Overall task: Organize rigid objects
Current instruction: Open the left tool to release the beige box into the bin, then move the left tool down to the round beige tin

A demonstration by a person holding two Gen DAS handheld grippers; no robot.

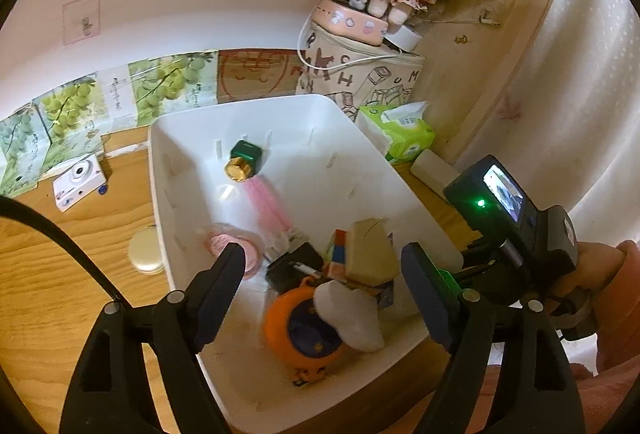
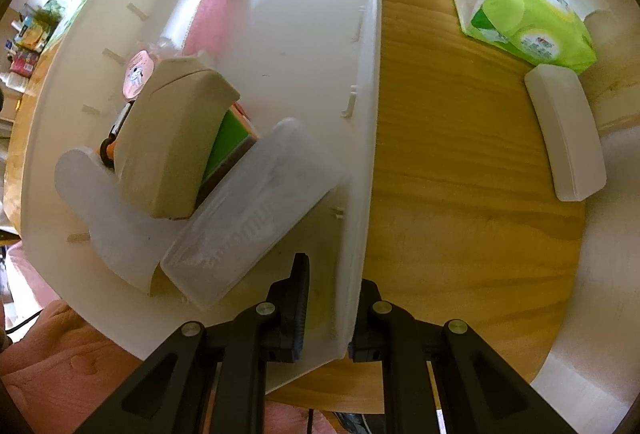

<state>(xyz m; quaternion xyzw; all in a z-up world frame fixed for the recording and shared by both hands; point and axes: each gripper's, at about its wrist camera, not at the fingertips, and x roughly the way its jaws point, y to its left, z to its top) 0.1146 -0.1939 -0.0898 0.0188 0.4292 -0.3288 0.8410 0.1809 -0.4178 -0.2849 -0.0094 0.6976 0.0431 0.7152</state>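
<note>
Left gripper point(image 1: 324, 274) hangs over the white bin point(image 1: 192, 138) with its fingers point(image 1: 224, 274) spread wide and nothing pinched between them. Just ahead of the left finger lies a pink round packet point(image 1: 234, 246). Between the two fingers sits the pile: an orange tape measure point(image 1: 300, 330), a white cloud-shaped piece point(image 1: 352, 314), a beige box point(image 1: 370, 250) and a colourful cube point(image 1: 338, 250) under it. Farther ahead of the fingers, a pink tube point(image 1: 268, 206) and a green bottle with a gold cap point(image 1: 244, 158) lie near the far wall of the bin.

Over on the other side, the right gripper point(image 2: 326, 314) is clamped on the bin's side wall point(image 2: 366, 114), one finger point(image 2: 298, 306) inside, the other outside, closed tight on the plastic. Inside that finger, a frosted clear case point(image 2: 248, 210) leans against the beige box.

Outside the bin on the wooden table point(image 1: 60, 266): a small white camera point(image 1: 78, 180) and a cream round compact point(image 1: 146, 250), both off beyond the left finger. To the right of the right gripper's fingers, a green tissue pack point(image 2: 524, 14) and a white oblong case point(image 2: 566, 130) rest on the table.
</note>
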